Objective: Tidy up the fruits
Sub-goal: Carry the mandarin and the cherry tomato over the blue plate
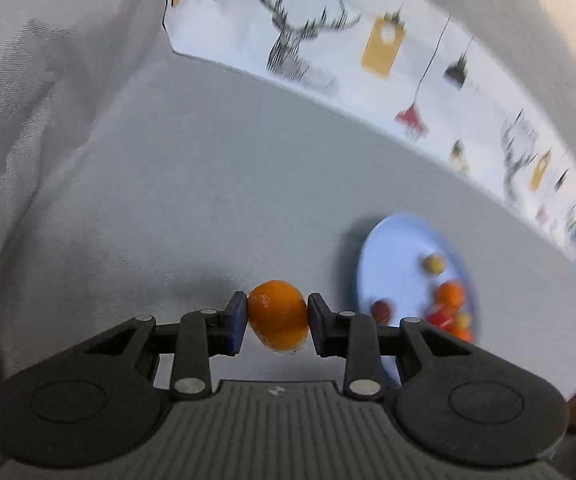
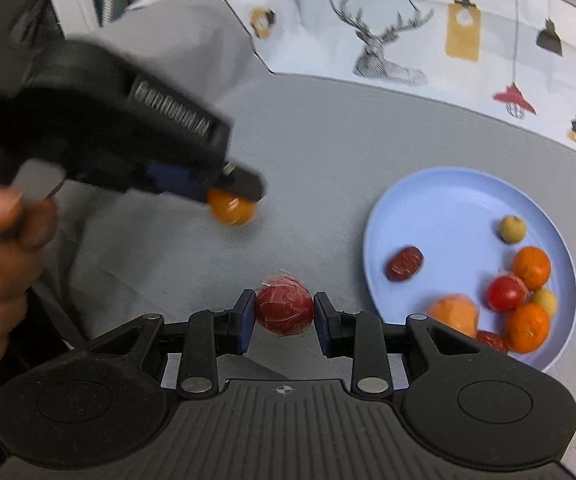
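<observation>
Grey cloth [image 2: 308, 140] covers the table; deer-print cloth [image 2: 388, 32] behind.

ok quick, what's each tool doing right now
left tool: closed on an orange fruit, held above the cloth.
right tool: closed on a red wrapped fruit, beside the blue plate.

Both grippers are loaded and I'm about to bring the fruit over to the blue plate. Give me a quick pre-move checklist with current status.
1. Left gripper clamped on the orange fruit: ok, both pads touch it.
2. Right gripper clamped on the red wrapped fruit: ok.
3. Blue plate has bare space for more: ok, its far and left parts are bare.
4. Fruit already on the plate stays inside the rim: ok.
5. Left gripper clear of the right gripper's path to the plate: ok, it is off to the left.
6. Height of the held fruit above the table: cannot tell.
</observation>
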`<state>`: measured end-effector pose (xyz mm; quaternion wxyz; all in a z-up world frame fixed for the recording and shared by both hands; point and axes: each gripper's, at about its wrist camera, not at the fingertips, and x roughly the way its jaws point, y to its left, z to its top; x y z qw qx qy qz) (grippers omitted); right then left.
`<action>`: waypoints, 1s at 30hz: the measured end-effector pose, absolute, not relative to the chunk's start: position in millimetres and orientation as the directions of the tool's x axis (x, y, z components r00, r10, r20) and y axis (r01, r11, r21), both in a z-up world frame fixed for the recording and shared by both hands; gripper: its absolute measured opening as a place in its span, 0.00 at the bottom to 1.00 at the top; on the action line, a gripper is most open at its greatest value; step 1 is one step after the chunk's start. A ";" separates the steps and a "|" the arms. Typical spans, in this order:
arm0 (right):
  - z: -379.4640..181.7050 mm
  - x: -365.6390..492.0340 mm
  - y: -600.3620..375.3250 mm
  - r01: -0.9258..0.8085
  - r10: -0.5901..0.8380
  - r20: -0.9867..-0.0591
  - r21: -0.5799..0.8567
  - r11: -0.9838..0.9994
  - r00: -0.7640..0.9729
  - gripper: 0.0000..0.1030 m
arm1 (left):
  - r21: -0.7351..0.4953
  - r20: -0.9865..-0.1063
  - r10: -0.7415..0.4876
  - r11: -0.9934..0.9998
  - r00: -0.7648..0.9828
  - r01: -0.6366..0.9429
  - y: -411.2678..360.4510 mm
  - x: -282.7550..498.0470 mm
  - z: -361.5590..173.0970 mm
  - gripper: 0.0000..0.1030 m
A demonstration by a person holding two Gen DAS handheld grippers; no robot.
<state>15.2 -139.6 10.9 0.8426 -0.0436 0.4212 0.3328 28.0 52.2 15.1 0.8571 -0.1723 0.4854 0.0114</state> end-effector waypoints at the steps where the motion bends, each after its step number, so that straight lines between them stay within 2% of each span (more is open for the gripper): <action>1: 8.1 18.5 -141.1 -0.588 0.520 -0.745 0.215 0.780 0.418 0.32 | -0.255 -0.846 -0.126 0.949 0.518 -0.184 48.5 29.2 12.8 0.35; 5: -3.7 28.7 -142.7 -0.567 0.523 -0.765 0.257 0.783 0.376 0.32 | -0.228 -0.875 -0.123 0.958 0.469 -0.175 39.6 37.2 -0.1 0.35; 11: -15.3 27.6 -130.4 -0.604 0.492 -0.797 0.209 0.769 0.351 0.32 | -0.164 -0.904 -0.089 0.975 0.419 -0.148 28.9 51.0 -15.9 0.35; 30: -15.8 20.3 -128.9 -0.602 0.461 -0.811 0.175 0.779 0.360 0.32 | -0.119 -0.905 -0.056 0.985 0.421 -0.126 20.0 52.7 -19.4 0.36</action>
